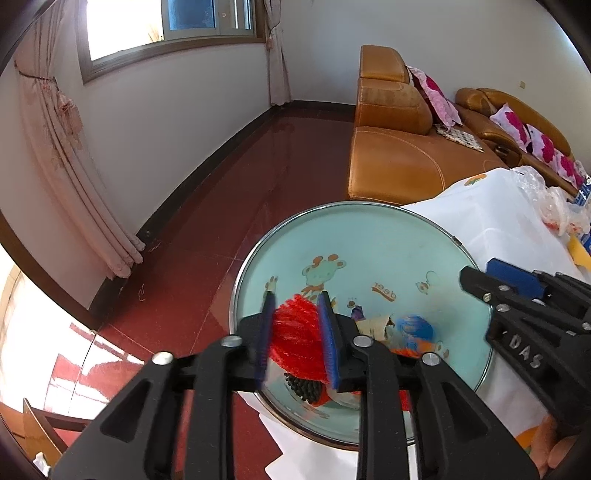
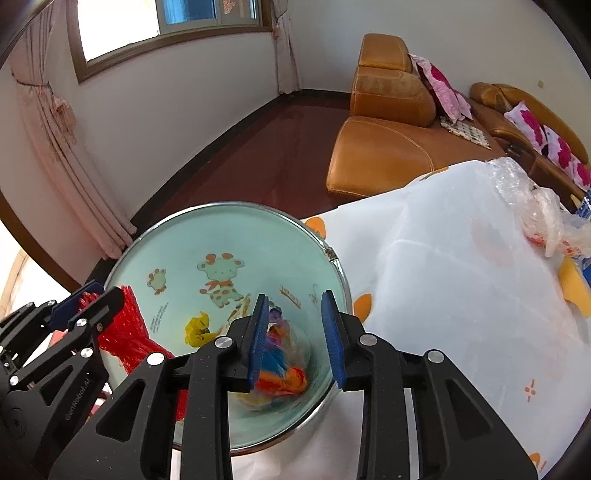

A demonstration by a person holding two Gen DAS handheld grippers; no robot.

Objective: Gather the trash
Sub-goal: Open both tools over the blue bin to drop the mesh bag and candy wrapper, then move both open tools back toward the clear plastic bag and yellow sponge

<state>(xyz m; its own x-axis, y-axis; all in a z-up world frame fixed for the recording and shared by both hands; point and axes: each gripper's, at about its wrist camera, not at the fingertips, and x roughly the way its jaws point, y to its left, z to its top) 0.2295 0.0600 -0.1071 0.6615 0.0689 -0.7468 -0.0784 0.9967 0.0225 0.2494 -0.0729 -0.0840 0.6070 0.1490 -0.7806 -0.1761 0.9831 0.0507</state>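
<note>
Crinkled red mesh trash (image 1: 295,332), bunched.

Each camera sits just behind its own claw and looks forward and steeply down along the two fingers. The left claw (image 1: 295,336) view hangs close over the bin (image 1: 369,236) from its left side, above the floor. The right claw (image 2: 295,338) view hangs close over the same bin from the right, above the counter (image 2: 461,295). Both views share the bin's inside, the counter's white cover, the far sofa (image 1: 399,162) and window (image 1: 170,26), and each catches the other claw at its edge.
</note>
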